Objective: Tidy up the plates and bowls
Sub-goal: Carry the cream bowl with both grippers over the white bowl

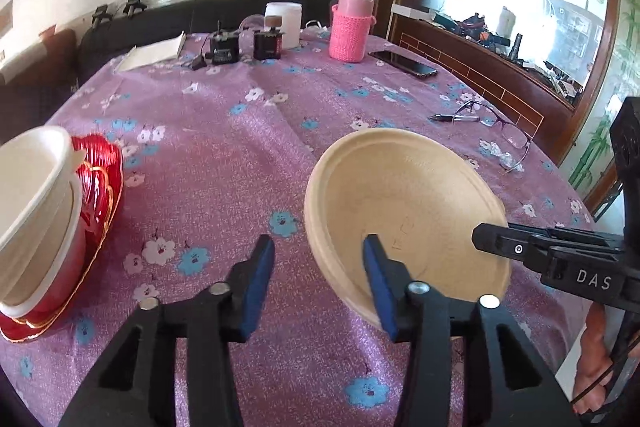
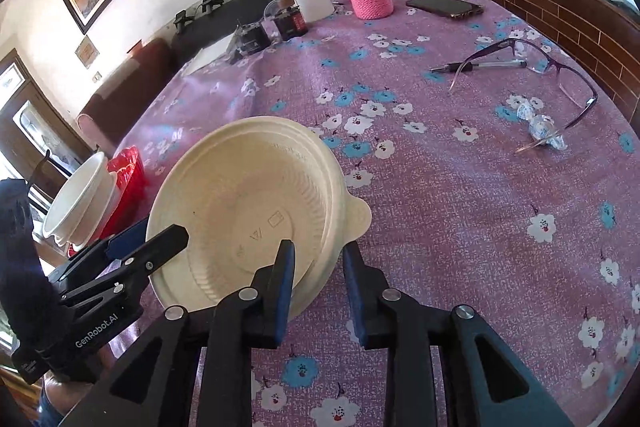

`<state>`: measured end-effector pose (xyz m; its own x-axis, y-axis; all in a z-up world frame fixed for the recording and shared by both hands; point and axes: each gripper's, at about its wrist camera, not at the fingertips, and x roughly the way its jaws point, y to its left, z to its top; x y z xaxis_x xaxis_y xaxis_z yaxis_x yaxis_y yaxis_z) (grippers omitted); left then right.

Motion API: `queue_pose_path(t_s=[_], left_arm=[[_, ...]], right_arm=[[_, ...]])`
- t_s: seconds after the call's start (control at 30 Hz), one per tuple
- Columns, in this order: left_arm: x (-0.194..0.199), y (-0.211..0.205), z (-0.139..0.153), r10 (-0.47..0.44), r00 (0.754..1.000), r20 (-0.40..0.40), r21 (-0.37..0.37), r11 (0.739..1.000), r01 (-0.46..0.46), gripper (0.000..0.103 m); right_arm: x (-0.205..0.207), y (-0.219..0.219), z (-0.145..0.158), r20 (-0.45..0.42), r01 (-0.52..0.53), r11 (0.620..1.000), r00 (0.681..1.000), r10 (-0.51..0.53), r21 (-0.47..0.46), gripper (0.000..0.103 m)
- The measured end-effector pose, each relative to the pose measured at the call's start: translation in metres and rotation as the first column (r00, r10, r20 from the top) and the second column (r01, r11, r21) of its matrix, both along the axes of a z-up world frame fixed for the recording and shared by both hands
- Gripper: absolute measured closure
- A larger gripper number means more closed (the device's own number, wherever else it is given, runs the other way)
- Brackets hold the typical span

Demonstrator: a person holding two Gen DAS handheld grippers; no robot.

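A beige paper bowl (image 1: pixel 404 215) is tilted on edge above the table, its inside facing the left wrist view. My right gripper (image 2: pixel 316 263) is shut on its rim, one finger inside, one outside; it also shows in the left wrist view (image 1: pixel 492 241). The bowl also shows in the right wrist view (image 2: pixel 240 211). My left gripper (image 1: pixel 318 259) is open beside the bowl, its right finger in front of the bowl's lower rim; it also shows in the right wrist view (image 2: pixel 152 239). Stacked white bowls (image 1: pixel 36 203) lean on red plates (image 1: pixel 100 179) at the left.
The round table has a purple flowered cloth (image 1: pixel 224 147). At the back stand a pink flask (image 1: pixel 352 23), a white jar (image 1: pixel 286 21), small black devices (image 1: pixel 244 45) and a phone (image 1: pixel 402 63). Glasses (image 2: pixel 552 79), a pen (image 2: pixel 476 66) and wrapped candies (image 2: pixel 540 127) lie at the right.
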<state>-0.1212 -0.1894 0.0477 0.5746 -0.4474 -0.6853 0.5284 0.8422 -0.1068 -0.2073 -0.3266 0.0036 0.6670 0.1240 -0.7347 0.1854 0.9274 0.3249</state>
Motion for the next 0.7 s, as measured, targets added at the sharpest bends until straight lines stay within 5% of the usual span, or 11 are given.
queue_pose_path(t_s=[0.07, 0.7], left_arm=[[-0.003, -0.005, -0.001, -0.018, 1.0, 0.006, 0.005, 1.0, 0.018, 0.078], [-0.018, 0.019, 0.006, 0.039, 0.991, 0.126, 0.041, 0.998, -0.045, 0.081]], right_arm=[[-0.001, 0.001, 0.001, 0.008, -0.003, 1.0, 1.0, 0.003, -0.006, 0.076], [0.001, 0.026, 0.019, 0.029, -0.027, 0.999, 0.999, 0.028, -0.046, 0.085]])
